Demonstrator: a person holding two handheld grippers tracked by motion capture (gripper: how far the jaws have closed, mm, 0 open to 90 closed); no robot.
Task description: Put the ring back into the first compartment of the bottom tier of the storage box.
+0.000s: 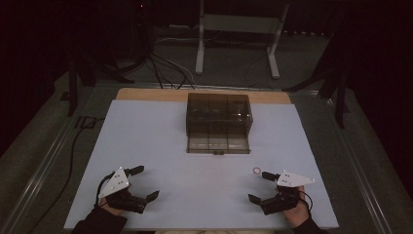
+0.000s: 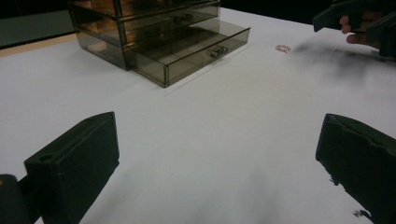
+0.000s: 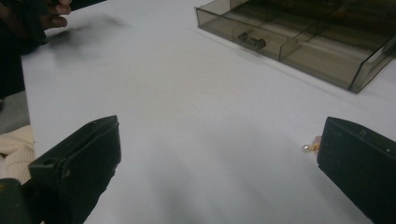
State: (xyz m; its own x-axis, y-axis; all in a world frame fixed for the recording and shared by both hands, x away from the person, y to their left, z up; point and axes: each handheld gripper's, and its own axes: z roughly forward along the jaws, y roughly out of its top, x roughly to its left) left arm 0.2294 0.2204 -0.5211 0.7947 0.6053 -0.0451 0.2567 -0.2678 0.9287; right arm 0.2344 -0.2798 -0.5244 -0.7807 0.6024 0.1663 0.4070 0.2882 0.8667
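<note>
While both claws rest released on the white table, a small ring lies just beside the right claw.

With the smoky drawer box as landmark: it stands at the far middle of the table, its bottom drawer pulled out toward the person. The ring lies on the bare table nearer the person than that drawer and off its right corner, close by the far jaw tip of the right claw. The left claw lies well apart from the box, toward the person and to the left. Both claws hold nothing, jaws spread wide. In the right claw's view a tiny pearl-and-gold piece peeks out at the edge of one jaw.
</note>
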